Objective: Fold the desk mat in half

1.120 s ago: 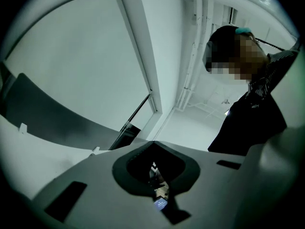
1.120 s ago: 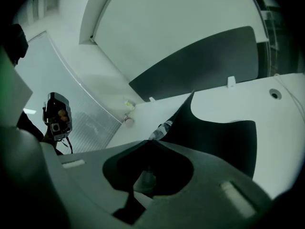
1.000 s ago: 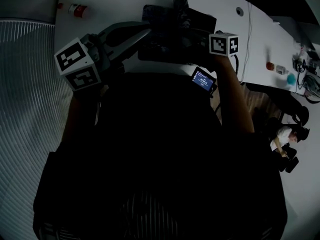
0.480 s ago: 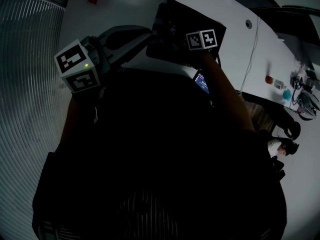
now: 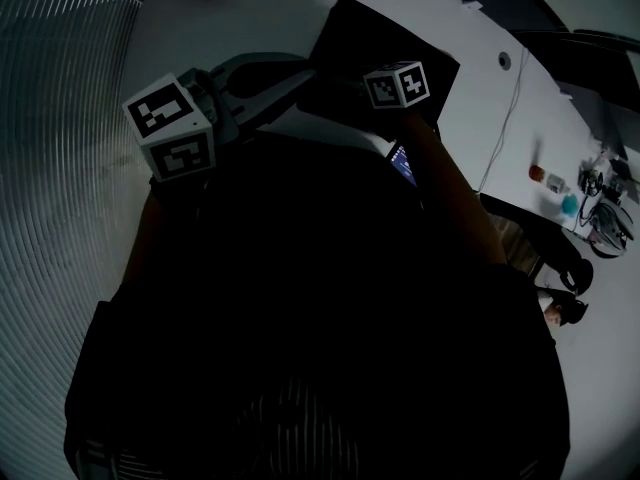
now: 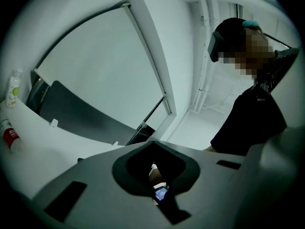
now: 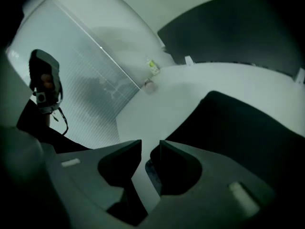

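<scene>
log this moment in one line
left tongs: shut, empty | right tongs: narrowly open, empty, beside desk mat | desk mat: lying on white table

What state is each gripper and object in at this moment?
left gripper: shut, nothing between its jaws.
right gripper: open by a narrow gap, empty, over the table beside the mat's edge.
desk mat: lying flat on the table, not gripped; whether it is already doubled over cannot be told.
small screen: lit.
</scene>
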Motion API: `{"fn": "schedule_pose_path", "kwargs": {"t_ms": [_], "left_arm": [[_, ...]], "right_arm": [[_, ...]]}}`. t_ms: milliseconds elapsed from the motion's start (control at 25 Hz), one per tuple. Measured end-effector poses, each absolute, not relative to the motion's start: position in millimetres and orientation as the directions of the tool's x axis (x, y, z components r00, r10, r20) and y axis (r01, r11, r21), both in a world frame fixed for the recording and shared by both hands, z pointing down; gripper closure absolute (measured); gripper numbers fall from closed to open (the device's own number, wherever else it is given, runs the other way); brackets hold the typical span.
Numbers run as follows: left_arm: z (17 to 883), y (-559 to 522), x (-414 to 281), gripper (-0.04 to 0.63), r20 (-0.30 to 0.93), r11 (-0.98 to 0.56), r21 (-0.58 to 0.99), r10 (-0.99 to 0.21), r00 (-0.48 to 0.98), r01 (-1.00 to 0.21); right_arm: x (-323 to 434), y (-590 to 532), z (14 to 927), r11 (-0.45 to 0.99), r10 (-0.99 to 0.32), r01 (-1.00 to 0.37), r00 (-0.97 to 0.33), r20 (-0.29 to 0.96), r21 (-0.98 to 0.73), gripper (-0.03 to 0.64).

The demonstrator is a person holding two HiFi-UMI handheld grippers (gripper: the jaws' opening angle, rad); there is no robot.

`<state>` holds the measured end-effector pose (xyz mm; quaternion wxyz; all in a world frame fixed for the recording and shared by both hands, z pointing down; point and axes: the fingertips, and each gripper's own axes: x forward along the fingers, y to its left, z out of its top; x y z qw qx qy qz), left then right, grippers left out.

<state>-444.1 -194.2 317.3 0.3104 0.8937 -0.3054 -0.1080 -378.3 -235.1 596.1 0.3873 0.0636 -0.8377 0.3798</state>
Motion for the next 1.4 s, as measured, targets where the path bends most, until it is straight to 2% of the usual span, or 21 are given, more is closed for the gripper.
{"fn": "schedule_pose_path", "kwargs": {"t_ms": [160, 480, 720, 880, 960, 1200, 1400], "left_arm": [[306.5, -187.7, -427.4, 0.588, 0.054, -0.637, 0.597, -0.575, 0.816, -0.488], [280.8, -228.0, -383.0, 0.588, 0.051, -0.693, 0.527, -0.552, 0.832, -0.492], [279.9, -259.4, -271.2, 0.588, 0.07, -0.739, 0.453, -0.529, 0.846, -0.499], [290.5, -250.0, -208.3, 0.588, 0.089, -0.849, 0.359, -0.383, 0.919, -0.388], [290.1, -246.5, -201.7, 0.588, 0.124, -0.853, 0.36, -0.357, 0.926, -0.377], [297.0, -256.7, -215.0, 0.588, 0.187, -0.758, 0.439, -0.447, 0.875, -0.481], [302.6, -254.8, -217.5, 0.588, 0.238, -0.748, 0.427, -0.449, 0.861, -0.508]], "right_arm": [[-369.6, -248.2, 508.9, 0.731, 0.125, -0.306, -0.818, 0.561, -0.609, 0.564], [-319.9, -280.1, 388.9, 0.811, -0.082, -0.293, -0.914, 0.398, -0.506, 0.6], [-220.8, -284.4, 367.8, 0.839, -0.138, -0.296, -0.927, 0.348, -0.457, 0.612], [-196.6, -290.4, 359.3, 0.857, -0.171, -0.289, -0.94, 0.293, -0.427, 0.614], [-200.0, -288.2, 348.7, 0.858, -0.171, -0.279, -0.947, 0.272, -0.432, 0.614], [-196.9, -273.5, 322.9, 0.862, -0.142, -0.237, -0.962, 0.235, -0.449, 0.614], [-190.0, -266.3, 314.5, 0.869, -0.133, -0.219, -0.967, 0.217, -0.443, 0.614]]}}
